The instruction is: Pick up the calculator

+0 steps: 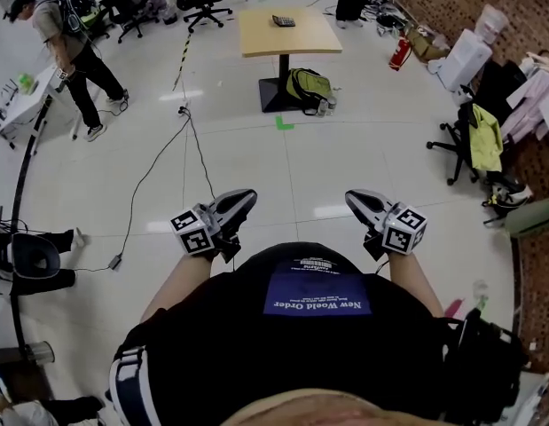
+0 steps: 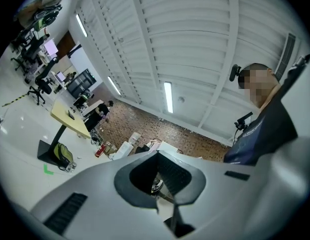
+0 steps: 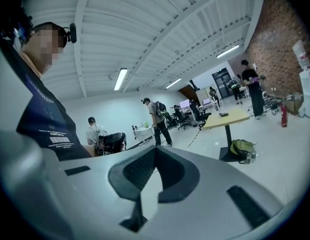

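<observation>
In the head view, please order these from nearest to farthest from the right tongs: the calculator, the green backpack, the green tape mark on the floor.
1. The green tape mark, on the floor ahead of the right tongs.
2. The green backpack, at the foot of the table.
3. The calculator, on top of that table, farthest.

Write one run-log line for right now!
step: calculator not picked up yet | calculator: on yellow table, far ahead | left gripper: shut, empty | right gripper: shut, empty
</observation>
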The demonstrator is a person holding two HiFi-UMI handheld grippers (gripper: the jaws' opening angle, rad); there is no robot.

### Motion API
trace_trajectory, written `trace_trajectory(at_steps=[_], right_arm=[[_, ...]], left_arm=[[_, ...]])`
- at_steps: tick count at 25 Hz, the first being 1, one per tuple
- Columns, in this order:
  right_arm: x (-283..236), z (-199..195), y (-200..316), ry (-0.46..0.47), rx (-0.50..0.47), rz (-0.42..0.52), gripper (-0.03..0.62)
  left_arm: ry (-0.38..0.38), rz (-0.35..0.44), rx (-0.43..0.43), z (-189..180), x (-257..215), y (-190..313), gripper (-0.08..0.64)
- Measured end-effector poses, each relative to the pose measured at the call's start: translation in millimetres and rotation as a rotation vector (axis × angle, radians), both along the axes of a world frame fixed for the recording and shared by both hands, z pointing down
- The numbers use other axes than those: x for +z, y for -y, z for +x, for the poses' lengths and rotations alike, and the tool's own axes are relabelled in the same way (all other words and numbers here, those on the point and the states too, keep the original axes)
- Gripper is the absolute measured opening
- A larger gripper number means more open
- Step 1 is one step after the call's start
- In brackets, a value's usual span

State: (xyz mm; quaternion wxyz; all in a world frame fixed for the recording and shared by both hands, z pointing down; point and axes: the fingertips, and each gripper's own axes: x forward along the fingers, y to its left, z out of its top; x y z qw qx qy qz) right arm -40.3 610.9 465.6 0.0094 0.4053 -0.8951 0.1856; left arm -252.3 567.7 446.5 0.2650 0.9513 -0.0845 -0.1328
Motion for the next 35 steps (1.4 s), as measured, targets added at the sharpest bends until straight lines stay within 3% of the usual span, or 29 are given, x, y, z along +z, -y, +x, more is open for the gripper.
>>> trace_trajectory(at_steps=[4, 10, 14, 21, 26, 30, 35], right_arm=[[-1.8, 2.2, 33.1, -0.013, -0.006, -0.016, -0.015], [5.2, 17.7, 102.2, 0.028, -0.070, -0.013, -0.015], [9.8, 51.8, 159.1, 0.033, -0.140, 0.004, -0.015], [-14.0, 117.9, 258.7, -0.008, -0.268, 0.076, -0.015], [-13.0, 155.4, 310.6, 0.024, -0.285, 0.073, -0.015], [-1.7, 169.0, 337.4, 0.039, -0.275, 0.046, -0.015], [4.7, 176.6, 384.7, 0.030, -0.223, 0.019, -0.015]], left_arm=[[-0.018, -0.020, -0.008, 0.1, 4.0, 29.1, 0.008], [0.017, -0.033, -0.058, 19.4, 10.9, 81.0, 0.008], [0.038, 0.014, -0.134, 49.1, -1.7, 126.3, 0.008], [0.033, 0.028, -0.253, 117.8, -20.4, 197.9, 0.008], [0.043, 0.025, -0.240, 169.2, -25.5, 238.0, 0.008], [0.072, 0.001, -0.238, 177.2, -18.3, 270.0, 0.008], [0.055, -0.015, -0.194, 184.0, -6.8, 324.0, 0.007]])
